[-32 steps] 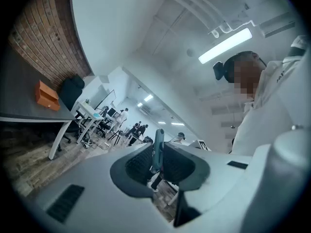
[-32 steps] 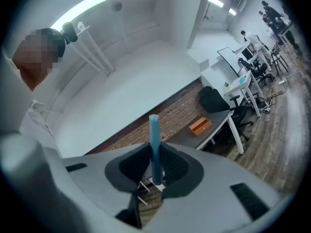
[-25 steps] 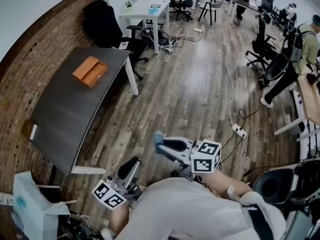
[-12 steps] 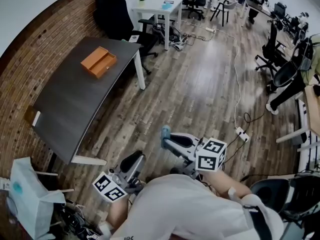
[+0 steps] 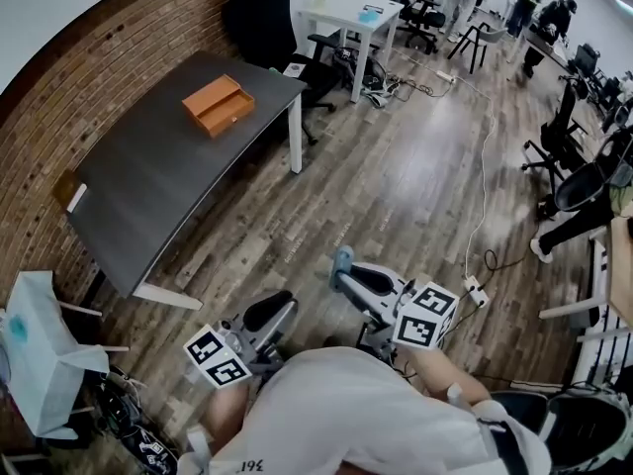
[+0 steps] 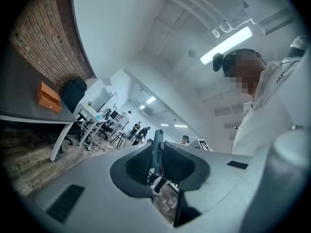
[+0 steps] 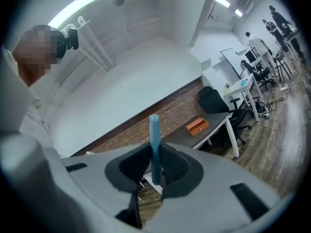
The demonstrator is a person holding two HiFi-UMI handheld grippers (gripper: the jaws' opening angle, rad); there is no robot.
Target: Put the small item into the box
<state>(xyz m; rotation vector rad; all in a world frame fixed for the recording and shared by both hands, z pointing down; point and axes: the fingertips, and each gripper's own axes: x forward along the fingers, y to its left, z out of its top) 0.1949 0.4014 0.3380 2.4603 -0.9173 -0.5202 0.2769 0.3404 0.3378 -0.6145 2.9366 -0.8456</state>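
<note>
The box (image 5: 218, 104) is orange and flat and lies on a dark grey table (image 5: 148, 186), well away from both grippers; it also shows as the box (image 7: 197, 126) in the right gripper view and as the box (image 6: 47, 96) in the left gripper view. My right gripper (image 5: 341, 270) is held above the wooden floor. It is shut on a slim blue stick-like item (image 5: 342, 258). In the right gripper view the item (image 7: 154, 140) stands upright between the pads of the right gripper (image 7: 154, 166). My left gripper (image 5: 280, 305) holds nothing. Its jaws (image 6: 158, 161) stand a narrow slit apart.
A white desk (image 5: 351, 10) and a black office chair (image 5: 262, 13) stand beyond the table. A white bag (image 5: 35, 349) sits at the lower left. A power strip with its cable (image 5: 475, 290) lies on the floor to the right. Office chairs and people are far right.
The head view has shifted: table and box now sit further right and higher in the picture. Both grippers drifted slightly right. The right gripper keeps the blue item.
</note>
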